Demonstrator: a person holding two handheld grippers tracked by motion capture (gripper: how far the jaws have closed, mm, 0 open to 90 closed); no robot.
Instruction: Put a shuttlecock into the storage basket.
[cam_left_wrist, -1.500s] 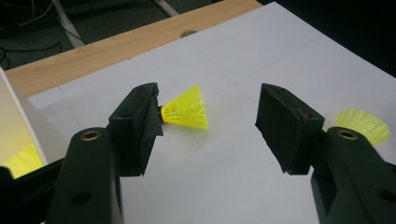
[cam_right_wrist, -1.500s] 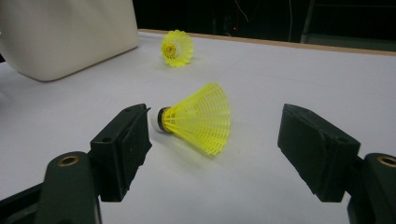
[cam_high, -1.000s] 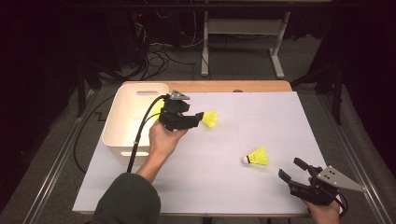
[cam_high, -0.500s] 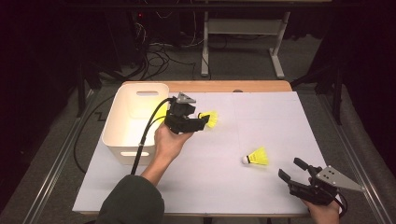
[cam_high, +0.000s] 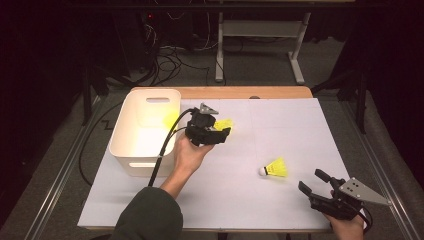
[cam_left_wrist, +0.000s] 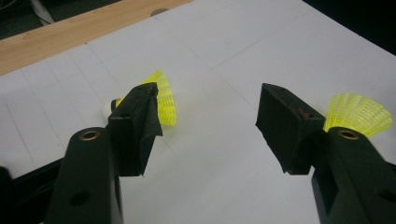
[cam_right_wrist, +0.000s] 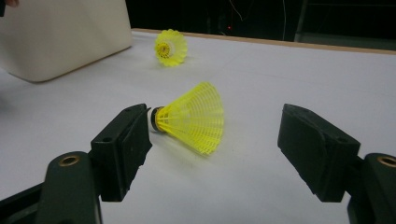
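Note:
A yellow shuttlecock (cam_high: 223, 123) lies on the white table cover just right of the white bin (cam_high: 131, 150). My left gripper (cam_high: 224, 135) is open right beside it. In the left gripper view (cam_left_wrist: 208, 100) this shuttlecock (cam_left_wrist: 163, 99) sits behind the left jaw's tip, not between the jaws. A second yellow shuttlecock (cam_high: 275, 168) lies on its side at the right front. My right gripper (cam_high: 310, 180) is open a short way in front of it. In the right gripper view (cam_right_wrist: 215, 116) that shuttlecock (cam_right_wrist: 192, 116) lies ahead of the spread jaws, near the left one.
The bin (cam_right_wrist: 60, 32) stands at the table's left with a yellow shape (cam_high: 170, 120) inside by its right wall. A wooden strip (cam_high: 225, 92) runs along the table's far edge. The dark floor beyond holds cables and a desk frame.
The left hand and its gripper have shifted right, closer to the shuttlecock by the bin. The right gripper and both shuttlecocks have stayed put.

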